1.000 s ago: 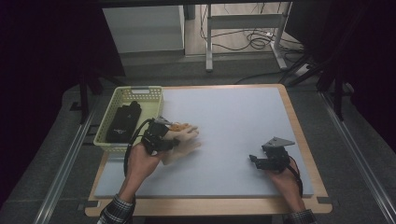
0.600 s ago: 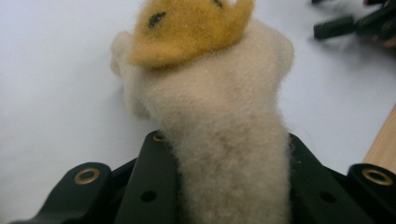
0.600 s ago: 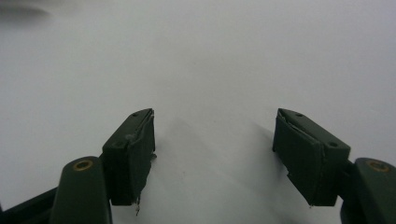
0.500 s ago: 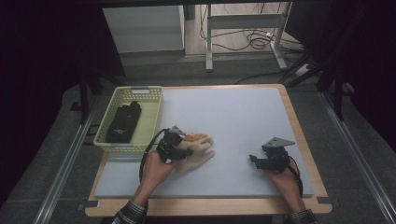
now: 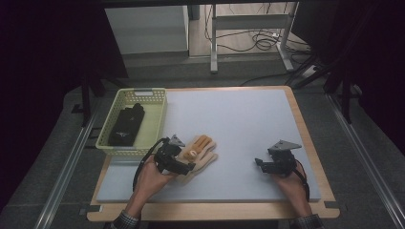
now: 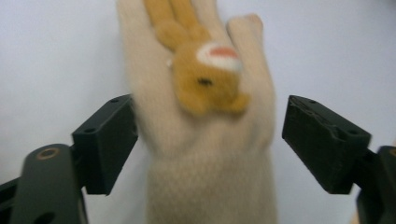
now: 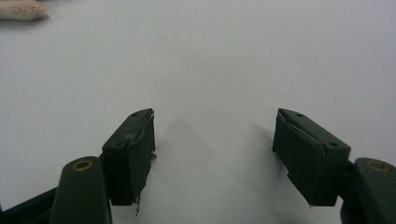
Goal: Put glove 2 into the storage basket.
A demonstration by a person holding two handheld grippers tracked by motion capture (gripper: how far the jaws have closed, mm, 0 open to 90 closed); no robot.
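A dark room surrounds a wooden-edged desk (image 5: 305, 143) topped with a pale grey-blue mat, with metal legs and loose cables on the floor behind it. At the desk's far left corner sits a yellow-green perforated plastic basket (image 5: 155, 125); inside it lies a black fabric item (image 5: 126, 125), folded lengthwise, too dark to identify further.

Just right of the basket's near corner, a cream knitted glove with a tan plush animal sewn on its back (image 5: 199, 153) lies flat on the mat, fingers pointing away from the person. The left gripper (image 5: 184, 163) rests over its cuff end. In the left gripper view the glove (image 6: 201, 126) stretches between the two black jaws, which have just been opening: the left one stands at the glove's edge, the right one clear of it, so the glove is released. The glove's fingertips are cut off at the top of that view, and its cuff runs off the bottom.

The right gripper (image 5: 261, 163) sits well apart on the mat's right side, jaws spread with bare mat between them; a cream scrap of the glove (image 7: 21, 9) shows at that view's top left corner.
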